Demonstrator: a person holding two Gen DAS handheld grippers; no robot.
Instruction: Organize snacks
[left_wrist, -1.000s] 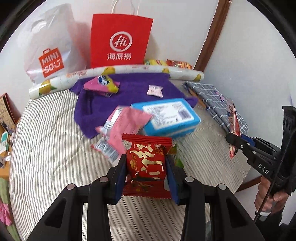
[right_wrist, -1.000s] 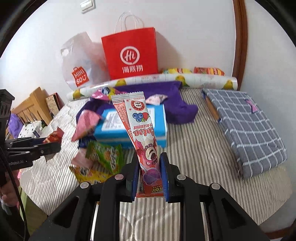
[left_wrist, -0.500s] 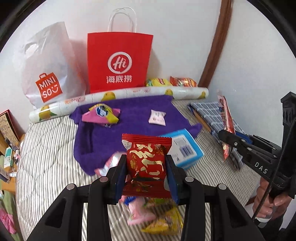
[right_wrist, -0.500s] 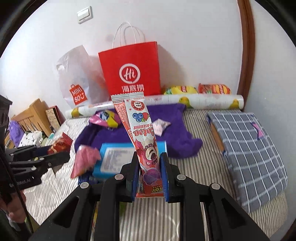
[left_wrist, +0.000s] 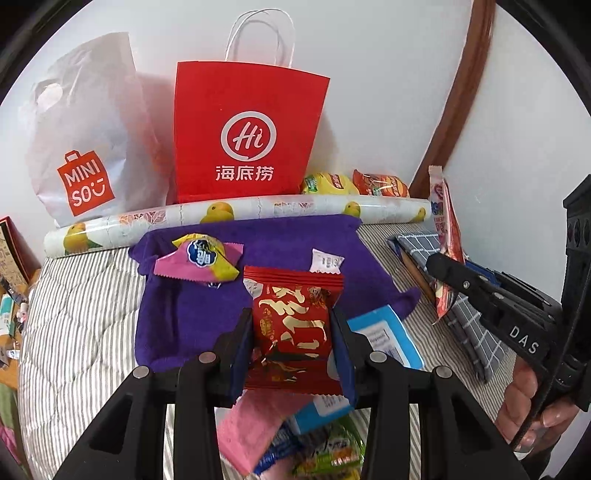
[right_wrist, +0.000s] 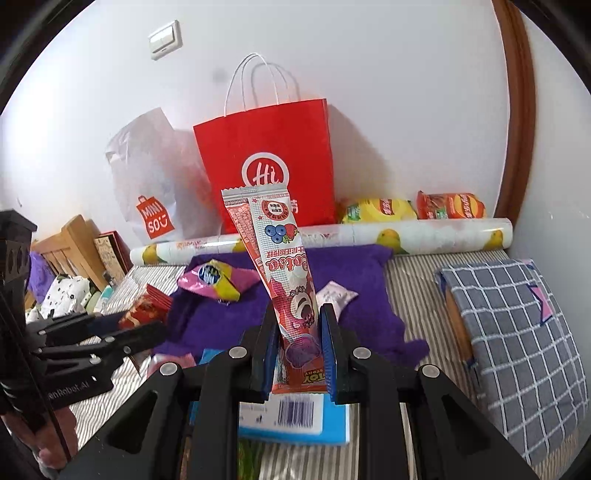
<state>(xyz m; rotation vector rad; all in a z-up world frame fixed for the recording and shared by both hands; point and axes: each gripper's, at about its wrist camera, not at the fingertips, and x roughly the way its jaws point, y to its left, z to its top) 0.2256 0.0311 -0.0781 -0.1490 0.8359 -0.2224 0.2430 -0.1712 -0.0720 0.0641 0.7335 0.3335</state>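
Striped bedding (left_wrist: 77, 332) covers the bed I'm working over, pushed into a white-walled corner, and both of my tools are loaded. My left gripper (left_wrist: 293, 350) has its jaws clamped on the sides of a red packet with gold lettering (left_wrist: 293, 325), held upright and lifted clear of the purple towel (left_wrist: 184, 314) beneath it. My right gripper (right_wrist: 298, 350) has its jaws clenched tight on the lower end of a long pink berry-print snack stick (right_wrist: 280, 266), which stands tilted up and to the left; gripping it low leaves most of the wrapper free, which I judge makes it easy to drop end-first into something.

On the towel lie a pink-and-yellow candy bag (left_wrist: 201, 260) and a small white sachet (left_wrist: 327, 261), apart from each other. A blue box (right_wrist: 295, 421) sits near the towel's front edge, with more loose wrappers (left_wrist: 295, 435) heaped just below my left jaws.

Farther back, a rolled fruit-print sheet (left_wrist: 240, 218) runs along the towel's far edge like a barrier. Behind it, against the wall, stand a red Hi paper bag (left_wrist: 247, 136) and a white Miniso plastic bag (left_wrist: 85, 129), with a yellow chip bag (right_wrist: 376, 210) and an orange one (right_wrist: 450, 205) beside them. I take the red bag, open-topped and upright, as the likely destination. A folded checked cloth (right_wrist: 517, 332) lies to the right, unused.
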